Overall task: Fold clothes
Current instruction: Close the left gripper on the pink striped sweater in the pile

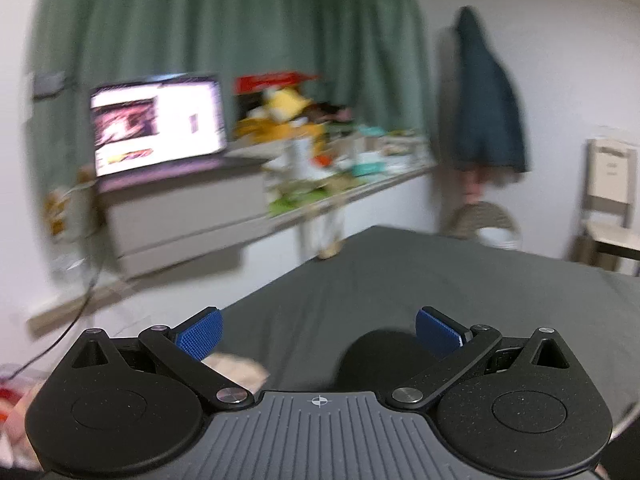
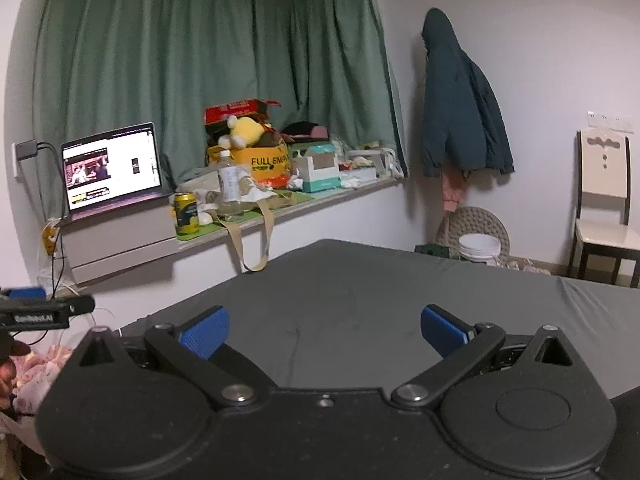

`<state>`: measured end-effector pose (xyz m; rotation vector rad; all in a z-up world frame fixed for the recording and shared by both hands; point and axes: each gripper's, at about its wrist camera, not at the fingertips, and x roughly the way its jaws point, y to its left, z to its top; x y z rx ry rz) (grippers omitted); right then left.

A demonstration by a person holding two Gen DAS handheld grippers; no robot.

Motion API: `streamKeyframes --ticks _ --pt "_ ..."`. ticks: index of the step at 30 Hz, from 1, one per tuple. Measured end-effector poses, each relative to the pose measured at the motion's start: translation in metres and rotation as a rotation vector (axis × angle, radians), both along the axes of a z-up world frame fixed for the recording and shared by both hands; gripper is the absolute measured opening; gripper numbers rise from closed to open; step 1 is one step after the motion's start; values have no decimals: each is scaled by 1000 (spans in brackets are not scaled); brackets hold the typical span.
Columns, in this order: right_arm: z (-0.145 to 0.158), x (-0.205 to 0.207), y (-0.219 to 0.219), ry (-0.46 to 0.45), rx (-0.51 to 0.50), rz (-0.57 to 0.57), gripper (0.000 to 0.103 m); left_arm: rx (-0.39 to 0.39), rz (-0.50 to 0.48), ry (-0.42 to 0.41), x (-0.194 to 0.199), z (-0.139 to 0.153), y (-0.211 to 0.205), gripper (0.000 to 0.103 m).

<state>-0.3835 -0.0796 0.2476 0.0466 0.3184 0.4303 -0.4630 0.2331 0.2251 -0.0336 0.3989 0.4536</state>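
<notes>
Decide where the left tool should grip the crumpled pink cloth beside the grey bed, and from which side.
Probably a raised fold on top of the pink cloth, coming down from above with the open left tool. It lies crumpled, no hem or collar showing, so an upper ridge should pinch best.

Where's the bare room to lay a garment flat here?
The dark grey bed sheet is bare ahead of both open grippers, right and left, out to its far edge. The window ledge is crowded: laptop, can, bottle, boxes.
</notes>
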Motion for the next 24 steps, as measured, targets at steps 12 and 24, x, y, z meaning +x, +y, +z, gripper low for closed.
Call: streamKeyframes --ticks 12,24 --pt "-29 4 9 46 0 117 103 0 568 154 27 -96 107 103" --pt "-38 11 15 98 -1 159 103 -202 812 478 100 -131 214 103"
